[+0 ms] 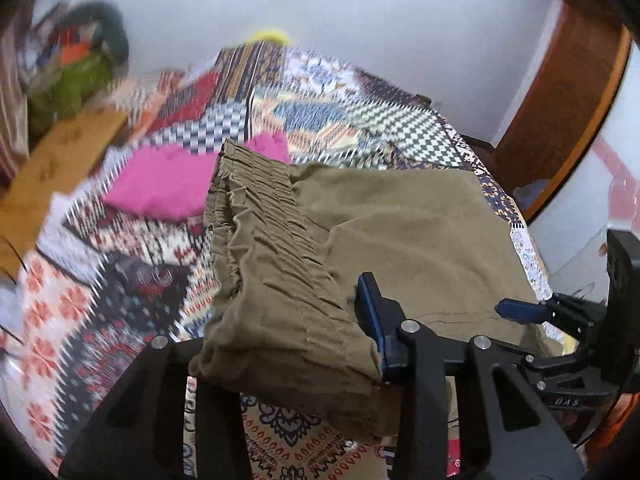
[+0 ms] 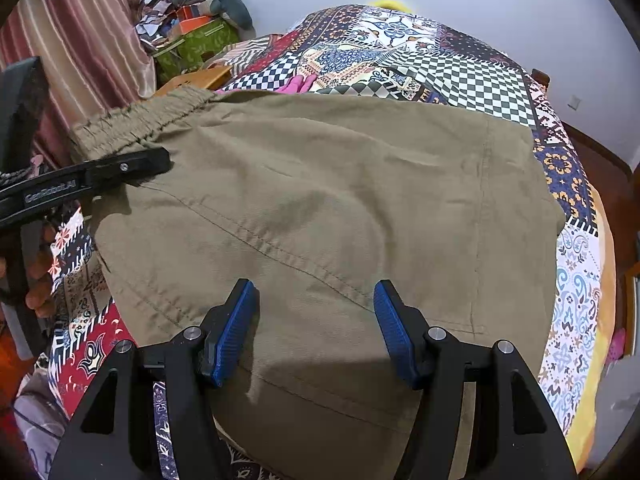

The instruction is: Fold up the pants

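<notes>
Olive-khaki pants (image 2: pixel 320 208) lie folded on a patchwork bedspread (image 2: pixel 440 76). My left gripper (image 1: pixel 360 344) is shut on the elastic waistband (image 1: pixel 272 264) and lifts that end off the bed; the cloth drapes over its left finger and hides it. In the right wrist view this gripper (image 2: pixel 152 164) shows at the pants' left edge, clamped just below the waistband (image 2: pixel 140 120). My right gripper (image 2: pixel 316 332) is open, its blue pads (image 2: pixel 234 328) spread over the near part of the pants, holding nothing. It also shows in the left wrist view (image 1: pixel 520 310) at the right.
A folded pink garment (image 1: pixel 168 184) lies on the bed beyond the waistband. A wooden board (image 1: pixel 60 160), a green box with clutter (image 2: pixel 196 42) and a striped curtain (image 2: pixel 80 40) stand at the left. A wooden door frame (image 1: pixel 560 112) is at the right.
</notes>
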`<state>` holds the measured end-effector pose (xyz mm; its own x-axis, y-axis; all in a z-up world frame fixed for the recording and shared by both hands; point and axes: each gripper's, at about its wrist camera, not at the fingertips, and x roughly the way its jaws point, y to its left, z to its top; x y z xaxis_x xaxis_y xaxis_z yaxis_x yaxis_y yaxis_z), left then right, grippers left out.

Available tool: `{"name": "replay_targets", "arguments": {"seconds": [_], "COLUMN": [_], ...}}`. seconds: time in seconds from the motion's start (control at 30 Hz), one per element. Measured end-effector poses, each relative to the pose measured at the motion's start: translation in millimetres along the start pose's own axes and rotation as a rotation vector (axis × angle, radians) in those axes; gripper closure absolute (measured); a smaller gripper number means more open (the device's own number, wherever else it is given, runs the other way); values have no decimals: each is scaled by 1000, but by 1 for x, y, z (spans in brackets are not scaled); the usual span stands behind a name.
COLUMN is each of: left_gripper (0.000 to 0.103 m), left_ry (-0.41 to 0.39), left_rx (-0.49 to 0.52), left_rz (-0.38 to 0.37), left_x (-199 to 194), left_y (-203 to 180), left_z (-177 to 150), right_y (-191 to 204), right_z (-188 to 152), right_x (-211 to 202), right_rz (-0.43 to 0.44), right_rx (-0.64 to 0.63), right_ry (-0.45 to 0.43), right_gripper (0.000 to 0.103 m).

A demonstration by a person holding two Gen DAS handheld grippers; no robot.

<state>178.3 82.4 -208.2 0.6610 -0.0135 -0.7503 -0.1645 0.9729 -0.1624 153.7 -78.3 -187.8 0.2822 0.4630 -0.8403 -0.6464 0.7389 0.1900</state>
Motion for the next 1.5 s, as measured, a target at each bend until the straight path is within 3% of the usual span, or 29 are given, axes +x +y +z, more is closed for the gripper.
{"name": "replay_targets", "arguments": {"seconds": [0.43, 0.77, 0.97, 1.13, 1.5], "left_gripper": [69, 69, 69, 71, 70], "left_ry": [-148, -156, -118, -74, 122], "left_rx": [256, 403, 435, 480, 508], "left_rz": [-8, -9, -74, -110, -204], "left_x": [-41, -40, -32, -18, 28], "left_y": [-88, -145, -172, -195, -236], "left_z": [30, 31, 31, 26, -3], "right_y": [-10, -77, -104, -108, -113], "right_z": [-14, -50, -72, -83, -92], "right_x": [-14, -56, -57, -42, -59], "right_rz": [17, -81, -141, -127, -118], "right_rx": [39, 202, 238, 239, 281], "right_ry": [-34, -97, -50, 1, -44], "right_gripper": [45, 45, 45, 45, 45]}}
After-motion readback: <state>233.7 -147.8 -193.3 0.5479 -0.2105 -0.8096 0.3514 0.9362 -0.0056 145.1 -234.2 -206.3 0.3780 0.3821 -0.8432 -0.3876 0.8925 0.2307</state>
